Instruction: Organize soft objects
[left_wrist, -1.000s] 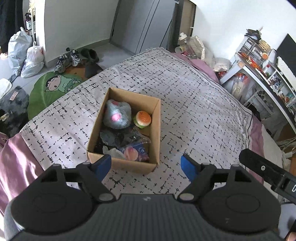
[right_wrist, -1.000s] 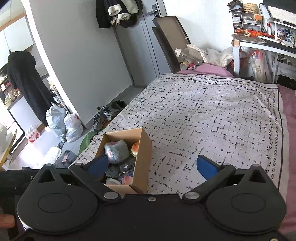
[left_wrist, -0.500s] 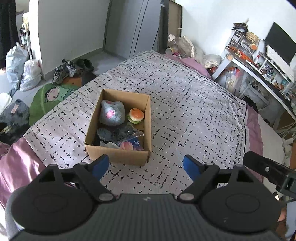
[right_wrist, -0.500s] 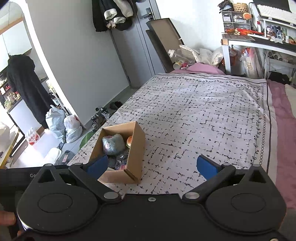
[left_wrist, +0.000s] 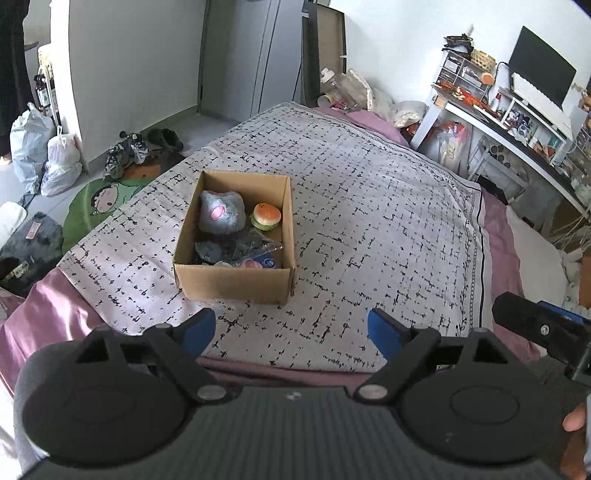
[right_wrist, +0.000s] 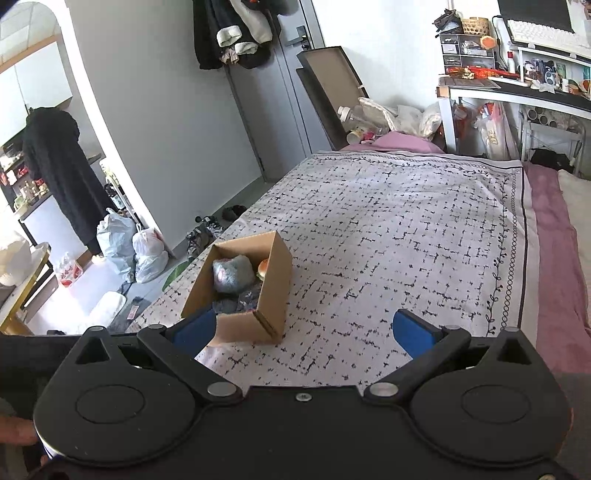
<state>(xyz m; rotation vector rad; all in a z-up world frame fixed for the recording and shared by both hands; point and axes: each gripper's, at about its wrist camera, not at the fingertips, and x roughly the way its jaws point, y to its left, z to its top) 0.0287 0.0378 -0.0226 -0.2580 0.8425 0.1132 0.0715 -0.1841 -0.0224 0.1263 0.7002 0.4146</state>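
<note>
Left gripper (left_wrist: 291, 328) has its blue-padded jaws spread wide with nothing between them, and the right gripper (right_wrist: 301, 330) stands apart and empty too. Ahead of both, beyond the fingertips, sits the open brown cardboard box (left_wrist: 236, 282) on the white black-flecked bedspread (left_wrist: 388, 229), already holding the fuzzy grey plush (left_wrist: 221, 212) and the squishy burger toy (left_wrist: 266, 216). No loose soft item shows on the cover, so the sensible play looks like a slow, wide-jawed sweep before committing.
</note>
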